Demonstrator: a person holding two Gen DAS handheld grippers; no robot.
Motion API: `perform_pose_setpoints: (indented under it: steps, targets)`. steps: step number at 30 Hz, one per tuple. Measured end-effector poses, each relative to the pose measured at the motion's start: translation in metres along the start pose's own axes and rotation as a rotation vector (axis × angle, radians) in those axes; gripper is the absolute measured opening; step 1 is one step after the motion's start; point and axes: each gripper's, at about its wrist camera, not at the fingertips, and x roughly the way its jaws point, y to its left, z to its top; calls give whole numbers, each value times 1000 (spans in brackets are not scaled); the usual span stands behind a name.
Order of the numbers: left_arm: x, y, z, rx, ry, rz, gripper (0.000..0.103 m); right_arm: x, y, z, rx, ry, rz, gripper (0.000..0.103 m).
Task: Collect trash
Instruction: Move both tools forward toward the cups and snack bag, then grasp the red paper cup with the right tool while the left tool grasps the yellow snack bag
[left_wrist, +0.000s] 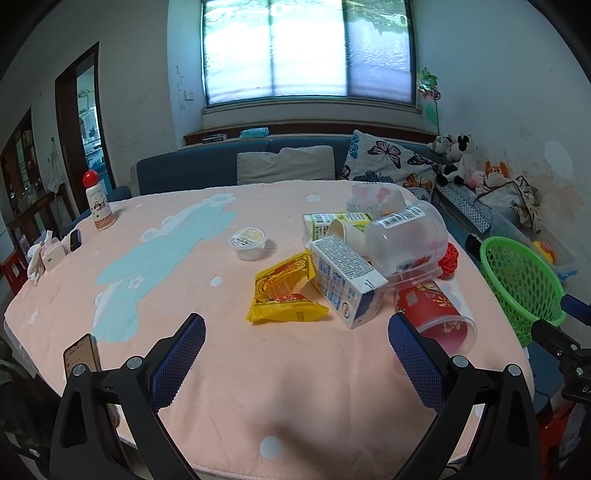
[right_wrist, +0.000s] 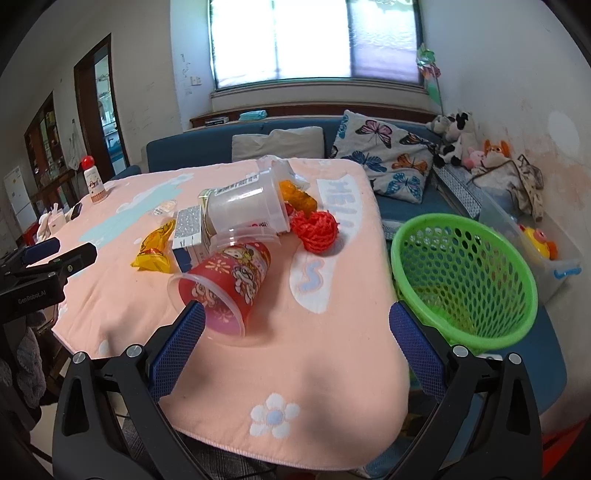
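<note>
Trash lies in a heap on the pink tablecloth (left_wrist: 258, 369): a yellow snack wrapper (left_wrist: 284, 293), a blue-and-white carton (left_wrist: 345, 280), a clear plastic jar (left_wrist: 406, 236) on its side, a red printed cup (left_wrist: 439, 314) on its side, a red-orange net ball (right_wrist: 316, 230) and a small clear lidded cup (left_wrist: 248, 240). A green mesh basket (right_wrist: 465, 273) sits off the table's right edge. My left gripper (left_wrist: 295, 332) is open and empty, just short of the wrapper and carton. My right gripper (right_wrist: 295, 321) is open and empty, its left finger beside the red cup (right_wrist: 229, 284).
A white bottle with a red cap (left_wrist: 98, 203), a tissue box (left_wrist: 48, 254) and a phone (left_wrist: 81, 354) stand along the table's left side. A blue sofa with cushions (left_wrist: 388, 158) lies behind. A clear toy bin (right_wrist: 535, 240) stands right of the basket.
</note>
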Motion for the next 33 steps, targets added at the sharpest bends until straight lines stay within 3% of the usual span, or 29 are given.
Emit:
perform_pose_setpoints:
  steps: [17,27,33]
  targets:
    - [14,29,8,-33,12,34,96,34,15,33,-66,20,73,98]
    - [27,36,7,-47,34,39,96,69,19,49,4,144,199,95]
    - [33,42,7,-52,43,35,96,107,15,58,113,287,271,94]
